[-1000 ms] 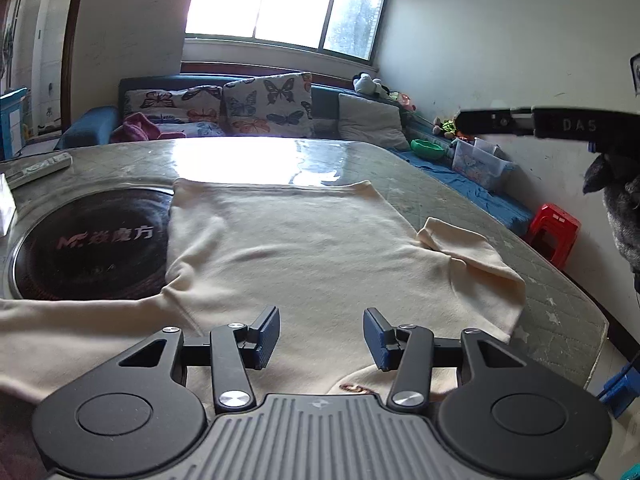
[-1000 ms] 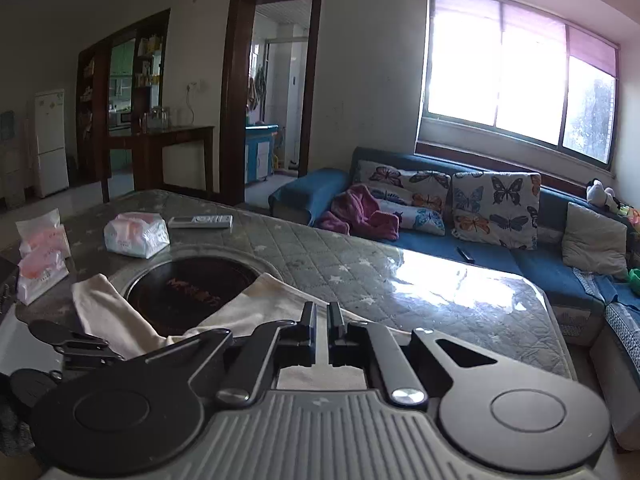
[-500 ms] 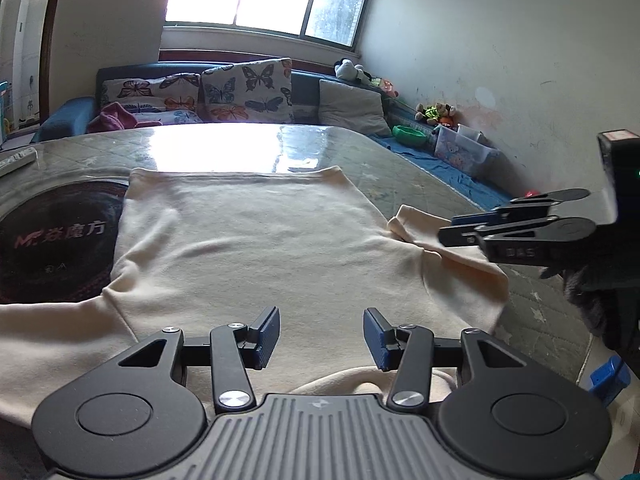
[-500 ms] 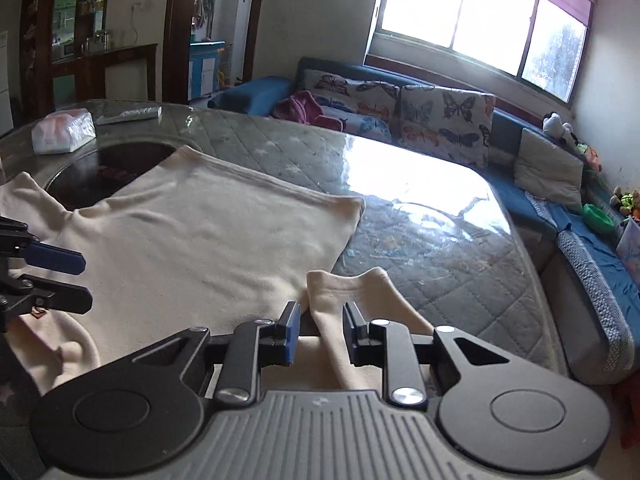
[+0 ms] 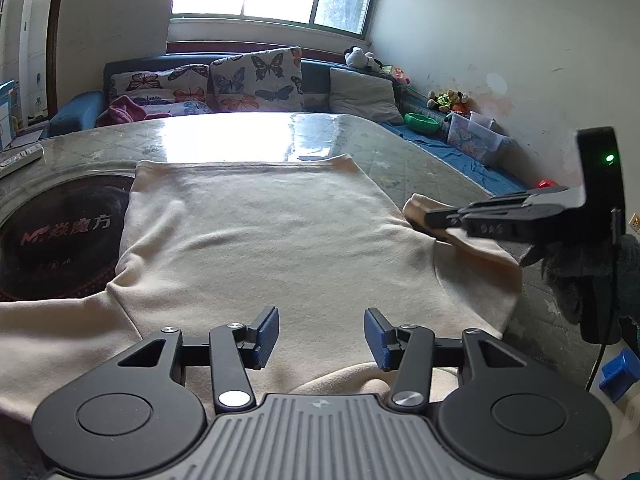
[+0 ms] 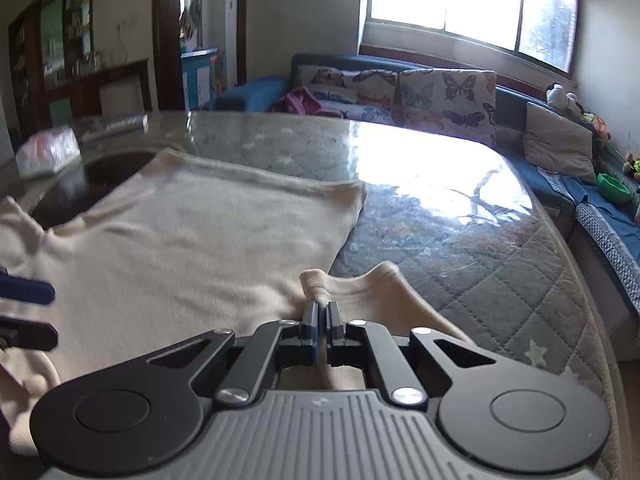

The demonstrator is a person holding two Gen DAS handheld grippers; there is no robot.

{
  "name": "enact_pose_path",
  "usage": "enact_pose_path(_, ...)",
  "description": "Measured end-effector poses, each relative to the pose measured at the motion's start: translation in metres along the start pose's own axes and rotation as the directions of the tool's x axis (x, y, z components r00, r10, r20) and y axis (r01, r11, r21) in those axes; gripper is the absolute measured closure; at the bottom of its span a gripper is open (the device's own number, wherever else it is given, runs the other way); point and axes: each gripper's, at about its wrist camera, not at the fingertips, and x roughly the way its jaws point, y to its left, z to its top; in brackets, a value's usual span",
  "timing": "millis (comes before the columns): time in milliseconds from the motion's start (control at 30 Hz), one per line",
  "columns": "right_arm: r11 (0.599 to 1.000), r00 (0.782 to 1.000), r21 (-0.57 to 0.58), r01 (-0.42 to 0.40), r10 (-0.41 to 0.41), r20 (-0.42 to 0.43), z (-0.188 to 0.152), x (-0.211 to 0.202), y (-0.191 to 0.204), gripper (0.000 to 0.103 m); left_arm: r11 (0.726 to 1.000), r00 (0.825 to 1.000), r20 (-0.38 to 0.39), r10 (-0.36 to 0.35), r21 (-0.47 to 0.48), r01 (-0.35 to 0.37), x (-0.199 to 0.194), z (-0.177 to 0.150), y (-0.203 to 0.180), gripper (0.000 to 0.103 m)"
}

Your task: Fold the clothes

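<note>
A cream long-sleeved shirt (image 5: 260,236) lies spread flat on the table, hem at the far side; it also shows in the right wrist view (image 6: 192,236). My left gripper (image 5: 321,334) is open and empty, low over the shirt near its collar end. My right gripper (image 6: 321,314) is shut on the shirt's right sleeve (image 6: 368,292) near the cuff, which is bunched up between the pads. In the left wrist view the right gripper (image 5: 432,216) reaches in from the right onto that sleeve (image 5: 476,248).
The table (image 6: 460,232) has a grey quilted cover and a black round hotplate inset (image 5: 56,236) at the left. A remote (image 5: 20,158) and a tissue pack (image 6: 48,152) lie at the far left. A blue sofa (image 6: 420,92) stands beyond the table.
My right gripper came down to the right sleeve and closed on it. My left gripper stayed open and shifted slightly over the shirt.
</note>
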Motion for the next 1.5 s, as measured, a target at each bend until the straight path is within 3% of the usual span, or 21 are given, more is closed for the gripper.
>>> enact_pose_path(367, 0.996, 0.969, 0.084, -0.017, -0.005, 0.247, 0.049, -0.107, -0.010, 0.101, 0.999, 0.999, 0.053, 0.006, -0.043, -0.003, -0.015, -0.001, 0.014, 0.052)
enact_pose_path(567, 0.991, 0.945, -0.014, -0.135, 0.133, 0.298, 0.074, -0.124, 0.036, 0.101, 0.997, 0.997, 0.078, 0.022, -0.071, -0.017, -0.028, -0.007, 0.027, 0.052)
enact_pose_path(733, 0.957, 0.927, -0.128, -0.259, 0.284, 0.245, 0.083, -0.102, 0.090, 0.100, 0.994, 0.995, 0.089, 0.049, -0.098, -0.040, -0.038, -0.012, 0.038, 0.052)
enact_pose_path(900, 0.938, 0.922, -0.168, -0.304, 0.334, 0.196, 0.077, -0.091, 0.113, 0.091, 0.991, 0.993, 0.091, 0.076, -0.115, -0.066, -0.045, -0.016, 0.046, 0.052)
enact_pose_path(967, 0.944, 0.935, -0.175, -0.280, 0.309, 0.176, 0.069, -0.092, 0.110, 0.089, 0.990, 0.992, 0.093, 0.085, -0.119, -0.074, -0.048, -0.017, 0.049, 0.052)
enact_pose_path(1033, 0.955, 0.951, -0.174, -0.242, 0.269, 0.154, 0.060, -0.092, 0.103, 0.077, 0.989, 0.991, 0.097, 0.092, -0.121, -0.080, -0.050, -0.016, 0.051, 0.052)
enact_pose_path(1167, 0.977, 0.985, -0.144, -0.157, 0.166, 0.052, 0.030, -0.078, 0.080, 0.076, 0.990, 0.988, 0.108, 0.108, -0.104, -0.097, -0.049, -0.013, 0.048, 0.052)
enact_pose_path(1333, 0.992, 0.993, -0.055, -0.115, 0.112, -0.044, -0.009, -0.062, 0.051, 0.076, 0.988, 0.991, 0.071, 0.113, -0.111, -0.105, -0.032, -0.006, 0.055, 0.054)
enact_pose_path(1500, 0.994, 0.992, 0.010, -0.111, 0.111, -0.052, -0.024, -0.054, 0.035, 0.076, 0.987, 0.995, 0.028, 0.095, -0.132, -0.090, -0.015, 0.000, 0.058, 0.061)
